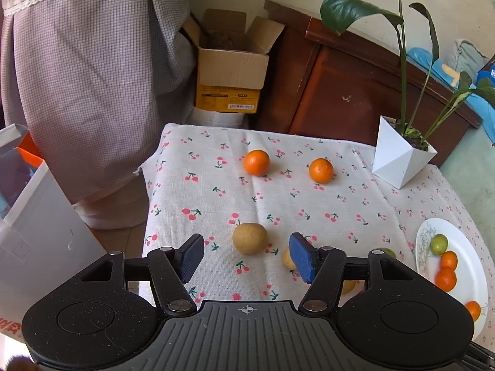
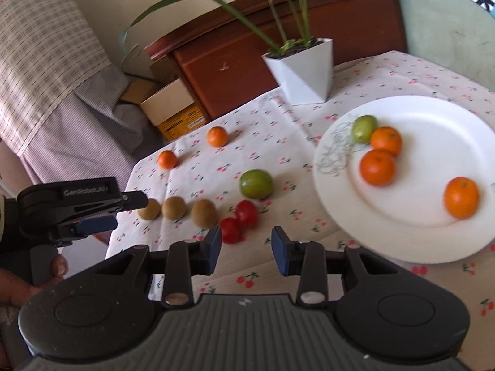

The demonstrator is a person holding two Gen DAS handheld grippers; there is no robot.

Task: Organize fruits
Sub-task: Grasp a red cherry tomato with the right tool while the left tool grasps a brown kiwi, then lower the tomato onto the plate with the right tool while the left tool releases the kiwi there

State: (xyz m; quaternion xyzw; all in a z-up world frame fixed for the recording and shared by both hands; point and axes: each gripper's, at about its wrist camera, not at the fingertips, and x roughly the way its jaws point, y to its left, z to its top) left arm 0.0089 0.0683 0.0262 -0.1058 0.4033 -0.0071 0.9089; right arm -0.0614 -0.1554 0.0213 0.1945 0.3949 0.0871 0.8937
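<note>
Fruits [image 1: 249, 238] beyond open left claw [image 1: 246, 258]

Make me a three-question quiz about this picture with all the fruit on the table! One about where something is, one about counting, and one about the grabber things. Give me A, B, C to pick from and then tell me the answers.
1. Where is the white plant pot?
A. On the plate
B. On the tablecloth, behind the plate
C. On the floor

2. How many oranges lie on the white plate?
A. One
B. Three
C. Five

3. What is between the fingers of the right gripper?
A. Nothing
B. A green fruit
C. A brown fruit

Answers:
1. B: the pot stands on the cherry tablecloth at the far edge, past the plate.
2. B: three oranges sit there beside one green fruit.
3. A: only tablecloth shows in the gap between its blue pads.
</note>
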